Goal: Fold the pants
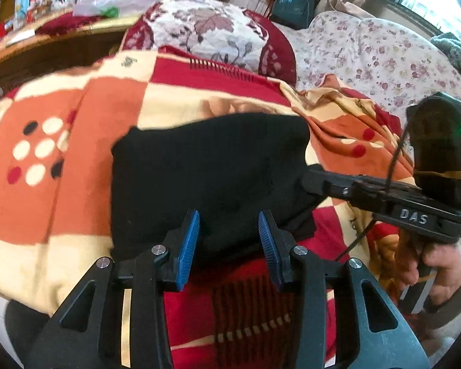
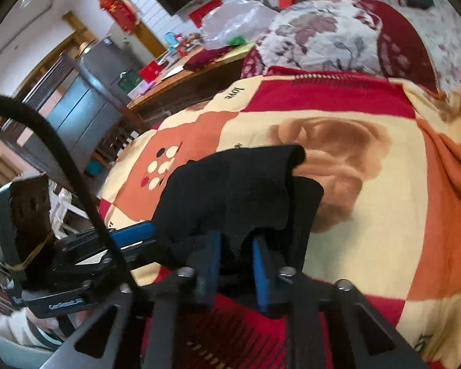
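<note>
The black pants lie folded into a compact block on a patterned red, orange and cream blanket. My left gripper is open, its blue pads either side of the pants' near edge, holding nothing. My right gripper reaches in from the right and touches the pants' right edge. In the right wrist view the pants bunch up between my right gripper's blue pads, which are closed on the fabric. The left gripper shows at the left of that view.
A floral cushion and a flowered quilt lie beyond the blanket. A wooden table with bags and boxes stands at the far left. A grey cabinet stands by the bed's side.
</note>
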The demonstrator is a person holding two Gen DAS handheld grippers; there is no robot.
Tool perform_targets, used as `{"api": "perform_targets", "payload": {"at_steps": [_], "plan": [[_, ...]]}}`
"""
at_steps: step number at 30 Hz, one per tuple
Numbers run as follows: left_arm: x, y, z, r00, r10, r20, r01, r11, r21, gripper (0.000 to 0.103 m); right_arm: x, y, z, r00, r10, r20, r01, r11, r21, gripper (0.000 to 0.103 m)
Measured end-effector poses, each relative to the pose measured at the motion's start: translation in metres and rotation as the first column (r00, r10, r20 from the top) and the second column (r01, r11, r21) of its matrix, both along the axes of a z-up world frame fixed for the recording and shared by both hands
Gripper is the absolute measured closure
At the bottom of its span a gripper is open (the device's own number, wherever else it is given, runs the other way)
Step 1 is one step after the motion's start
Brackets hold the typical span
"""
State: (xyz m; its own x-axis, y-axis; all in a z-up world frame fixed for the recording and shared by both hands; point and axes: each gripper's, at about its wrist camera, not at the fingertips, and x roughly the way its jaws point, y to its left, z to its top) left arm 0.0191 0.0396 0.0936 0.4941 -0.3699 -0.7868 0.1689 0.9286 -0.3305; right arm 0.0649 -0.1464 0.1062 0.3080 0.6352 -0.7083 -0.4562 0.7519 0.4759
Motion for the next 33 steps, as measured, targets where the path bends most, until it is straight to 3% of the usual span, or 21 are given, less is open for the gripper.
{"api": "perform_targets", "payload": {"at_steps": [5,8,11,15,19,22,30,32,33], "plan": [[-0.005,-0.006,-0.008,1.0,-0.023,-0.01,0.023,1.0,-0.01,0.064,-0.017,-0.004,0.006,0.999,0.024,0.043,-0.022,0.999,-0.048,0.097],[-0.004,-0.011,-0.021,0.999,-0.022,-0.048,0.02,0.999,-0.031,0.064,-0.016,-0.005,-0.016,1.0,0.009,-0.003,-0.009,0.994,-0.108,0.097],[-0.007,-0.018,-0.028,0.999,-0.031,-0.029,0.031,0.999,0.005,0.064,-0.013,-0.007,-0.037,0.999,-0.016,-0.051,0.01,0.992,-0.125,0.098],[-0.008,-0.016,-0.018,0.999,-0.034,-0.022,0.035,0.999,0.011,0.064,-0.008,-0.018,-0.03,0.996,-0.056,-0.068,0.05,0.995,-0.088,0.096],[-0.01,-0.006,0.003,1.0,-0.01,0.029,0.01,1.0,0.004,0.064,-0.008,-0.03,-0.007,0.994,-0.108,-0.015,0.107,0.993,-0.053,0.076],[-0.005,0.003,0.017,0.998,0.015,0.056,-0.015,1.0,-0.002,0.064,-0.003,-0.032,0.007,0.99,-0.144,0.011,0.144,0.989,-0.027,0.053],[0.026,0.022,0.002,0.995,0.101,0.005,-0.101,0.995,0.004,0.062,0.029,-0.007,0.001,0.989,-0.145,0.0,0.145,0.986,-0.079,0.054],[0.031,0.024,-0.003,0.993,0.115,-0.002,-0.115,0.993,0.006,0.062,0.033,-0.001,0.0,0.99,-0.134,0.045,0.138,0.986,-0.096,0.086],[0.034,0.025,-0.004,0.993,0.121,0.0,-0.121,0.993,0.01,0.062,0.035,0.001,-0.002,0.988,-0.136,0.068,0.143,0.983,-0.112,0.088]]}}
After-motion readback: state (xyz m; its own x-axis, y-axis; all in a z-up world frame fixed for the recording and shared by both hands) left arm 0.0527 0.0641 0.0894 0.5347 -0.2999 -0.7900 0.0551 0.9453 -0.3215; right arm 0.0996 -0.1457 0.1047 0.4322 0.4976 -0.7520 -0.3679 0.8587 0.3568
